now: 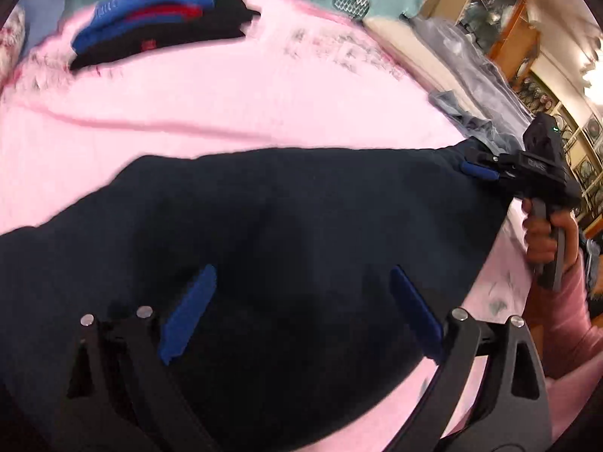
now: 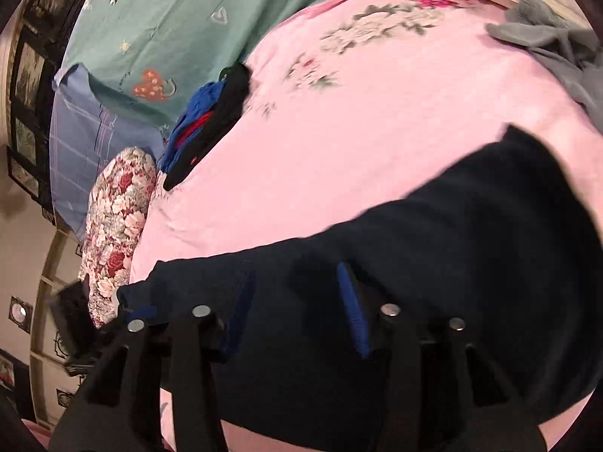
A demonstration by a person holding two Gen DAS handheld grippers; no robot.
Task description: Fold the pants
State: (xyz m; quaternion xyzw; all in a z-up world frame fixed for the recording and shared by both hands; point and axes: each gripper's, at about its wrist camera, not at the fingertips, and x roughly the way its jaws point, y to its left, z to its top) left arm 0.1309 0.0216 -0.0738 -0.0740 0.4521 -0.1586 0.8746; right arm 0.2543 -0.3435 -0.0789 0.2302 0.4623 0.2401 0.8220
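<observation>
Dark navy pants [image 1: 286, 218] lie on a pink bedsheet [image 1: 226, 105]. My left gripper [image 1: 301, 282] is open, its blue fingers [image 1: 188, 312] spread wide just above the cloth. In the left wrist view my right gripper [image 1: 478, 167] sits at the pants' far right corner, fingers close together at the cloth edge. In the right wrist view my right gripper [image 2: 297, 293] hangs over the pants [image 2: 433, 263], blue fingers [image 2: 352, 309] apart with dark cloth around them; a grip cannot be made out. The left gripper [image 2: 139, 310] shows at the pants' left end.
A folded stack of black, blue and red clothes [image 1: 162, 30] lies at the far side of the sheet. Grey clothing [image 2: 550, 45] is heaped at the right edge. A floral pillow [image 2: 120, 218] and a teal cover [image 2: 169, 30] lie beyond.
</observation>
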